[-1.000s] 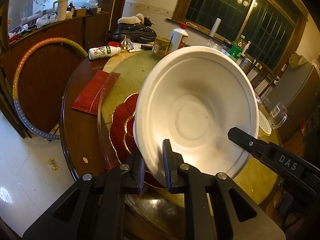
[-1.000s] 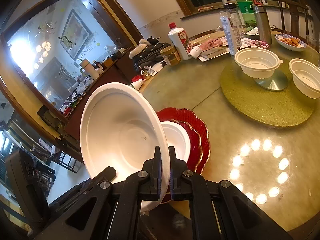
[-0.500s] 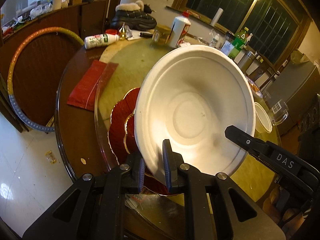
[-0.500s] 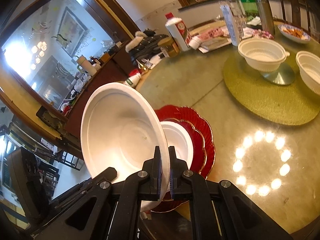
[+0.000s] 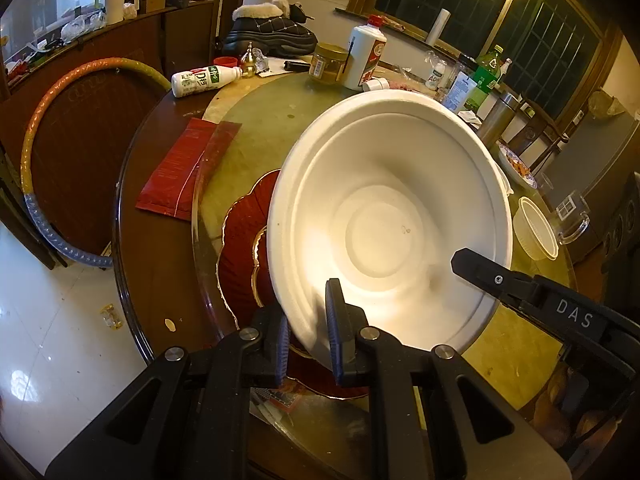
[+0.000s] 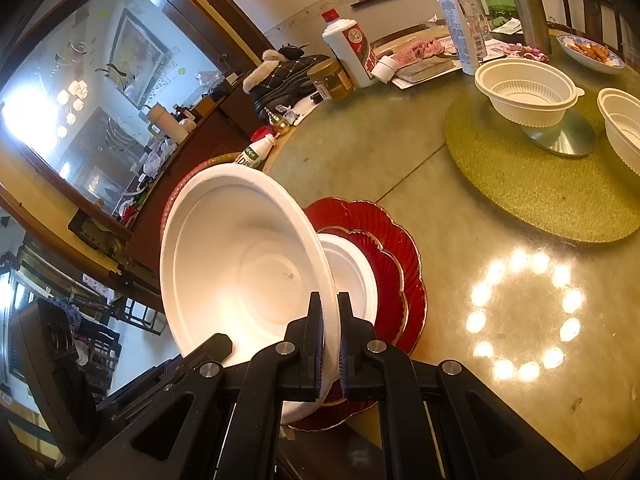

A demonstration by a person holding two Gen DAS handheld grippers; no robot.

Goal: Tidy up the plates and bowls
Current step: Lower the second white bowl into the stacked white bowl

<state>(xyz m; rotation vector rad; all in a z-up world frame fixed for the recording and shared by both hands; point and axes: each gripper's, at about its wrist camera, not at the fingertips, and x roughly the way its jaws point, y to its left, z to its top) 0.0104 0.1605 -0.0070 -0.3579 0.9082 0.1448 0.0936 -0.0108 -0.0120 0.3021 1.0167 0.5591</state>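
Observation:
A large white bowl (image 5: 384,216) hangs tilted over the table, and both grippers hold it by the rim. My left gripper (image 5: 308,316) is shut on the near rim; a finger (image 5: 494,278) of the right gripper clamps the rim further right. In the right wrist view my right gripper (image 6: 330,310) is shut on the bowl's (image 6: 240,264) edge. Just under it sits a smaller white dish (image 6: 354,276) on stacked red scalloped plates (image 6: 384,228). In the left wrist view the bowl hides most of the red plates (image 5: 240,240).
Two cream ribbed bowls (image 6: 524,92) (image 6: 624,128) stand on a gold round mat (image 6: 540,192) at the far right. Bottles (image 6: 350,50), a jar (image 6: 332,78), a boot and papers crowd the table's far side. A red packet (image 5: 180,172) lies left of the plates.
Both grippers have sunk a little with the white bowl, bringing it closer over the red plates. The grips are unchanged.

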